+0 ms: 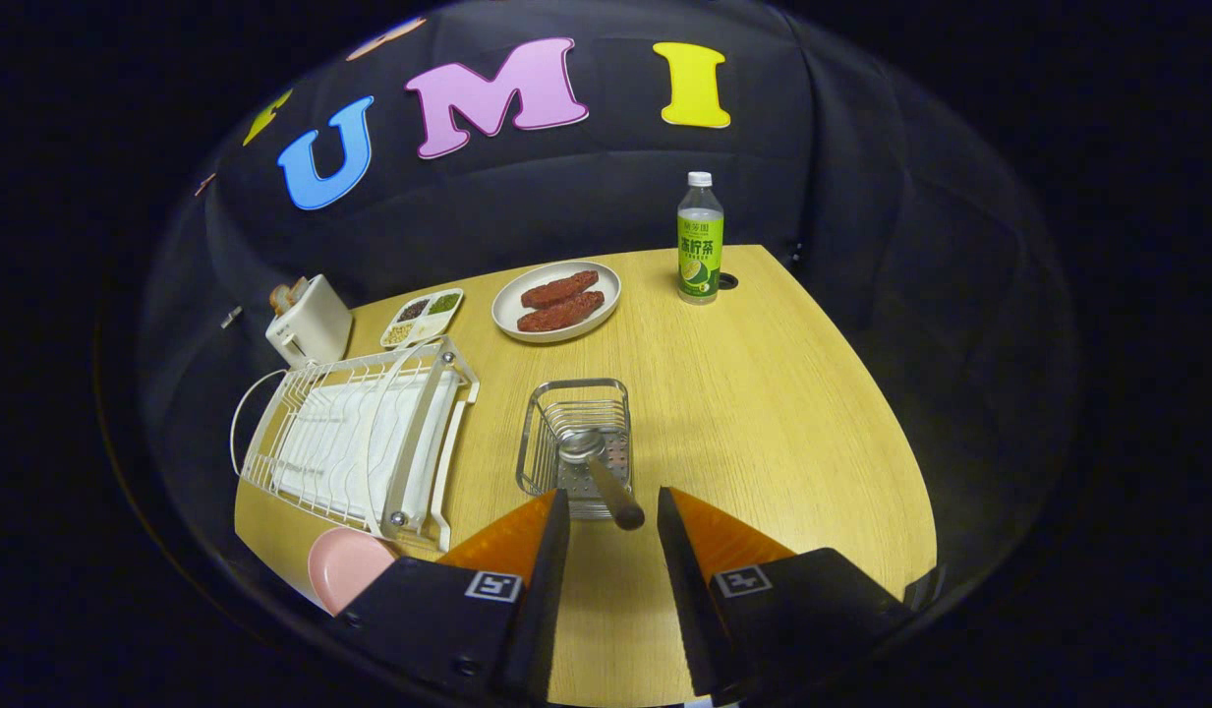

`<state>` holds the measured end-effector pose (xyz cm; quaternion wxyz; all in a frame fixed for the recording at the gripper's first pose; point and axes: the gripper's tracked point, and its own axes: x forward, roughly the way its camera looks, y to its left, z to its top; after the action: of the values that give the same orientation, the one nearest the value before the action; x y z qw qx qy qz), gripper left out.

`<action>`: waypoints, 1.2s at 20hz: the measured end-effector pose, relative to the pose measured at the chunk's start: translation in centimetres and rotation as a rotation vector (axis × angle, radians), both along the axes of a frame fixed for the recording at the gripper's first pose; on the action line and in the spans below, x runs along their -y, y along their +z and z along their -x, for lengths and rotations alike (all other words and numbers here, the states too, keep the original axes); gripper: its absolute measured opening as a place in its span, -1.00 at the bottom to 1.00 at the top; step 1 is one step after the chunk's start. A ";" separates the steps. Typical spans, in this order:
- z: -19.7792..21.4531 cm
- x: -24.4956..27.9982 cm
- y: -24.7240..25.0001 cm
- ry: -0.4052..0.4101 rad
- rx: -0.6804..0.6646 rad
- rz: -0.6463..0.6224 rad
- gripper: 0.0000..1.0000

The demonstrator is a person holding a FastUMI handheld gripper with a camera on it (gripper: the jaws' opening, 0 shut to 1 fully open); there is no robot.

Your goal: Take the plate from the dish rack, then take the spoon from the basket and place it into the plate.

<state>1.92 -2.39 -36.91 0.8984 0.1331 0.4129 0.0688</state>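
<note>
On the wooden counter (763, 413) I see my hand-held gripper (613, 511) open, the spoon (598, 462) handle between its fingertips, bowl in the wire basket (542, 442), pink plate (345, 565) beside the dish rack (360, 442).

Gripper-mounted fisheye view, high and tilted down over the wooden table (763, 393), facing the booth wall.

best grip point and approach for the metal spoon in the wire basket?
Probably the dark handle end of the metal spoon: it sticks up over the wire basket rim toward the open gripper, clear of the wires. Come from the near side, fingers straddling the handle; the bowl sits down inside.
</note>
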 end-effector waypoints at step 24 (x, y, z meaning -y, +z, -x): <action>-1.3 0.2 8.3 -0.004 0.101 0.032 -0.78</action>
<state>3.18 -2.57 -28.58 0.9202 0.1162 0.3679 0.0669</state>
